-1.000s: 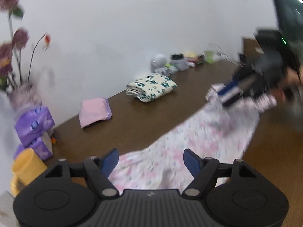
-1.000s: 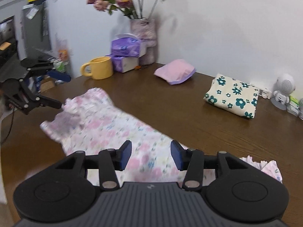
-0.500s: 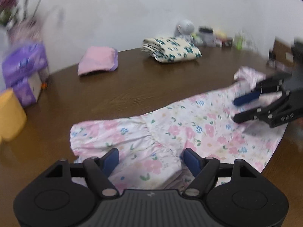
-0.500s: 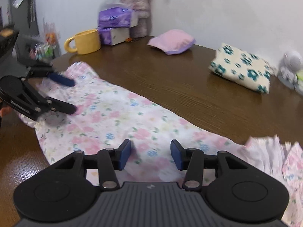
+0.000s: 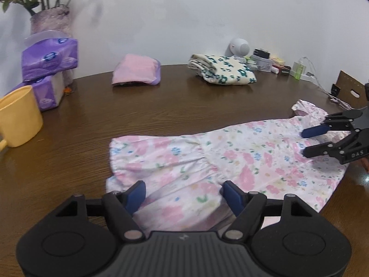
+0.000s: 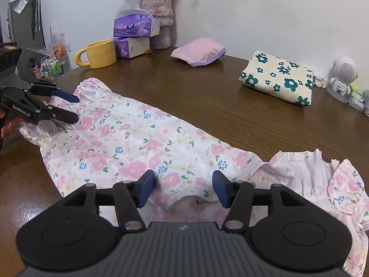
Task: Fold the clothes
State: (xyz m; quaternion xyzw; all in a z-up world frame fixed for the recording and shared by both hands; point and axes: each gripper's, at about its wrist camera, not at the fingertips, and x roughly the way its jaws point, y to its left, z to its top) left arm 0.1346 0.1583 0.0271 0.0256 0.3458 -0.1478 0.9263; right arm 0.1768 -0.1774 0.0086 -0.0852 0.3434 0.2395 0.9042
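Floral dress (image 6: 138, 138), pink blooms on white with ruffled ends, lies spread along our table's (image 6: 230, 106) near edge; left gripper (image 5: 184, 191) closing, right gripper (image 6: 183, 187) opening, both grasping nothing.

Pink floral dress (image 5: 207, 161) (image 6: 129, 143) spread flat on brown table, across frame centre to lower right; ruffled sleeves bunched at right edge, near hem draped over table edge.

My blue-padded black gripper (image 6: 183, 188) sits over a pink-floral white dress (image 6: 129, 143), with a yellow mug (image 6: 99, 54) beyond the dress.
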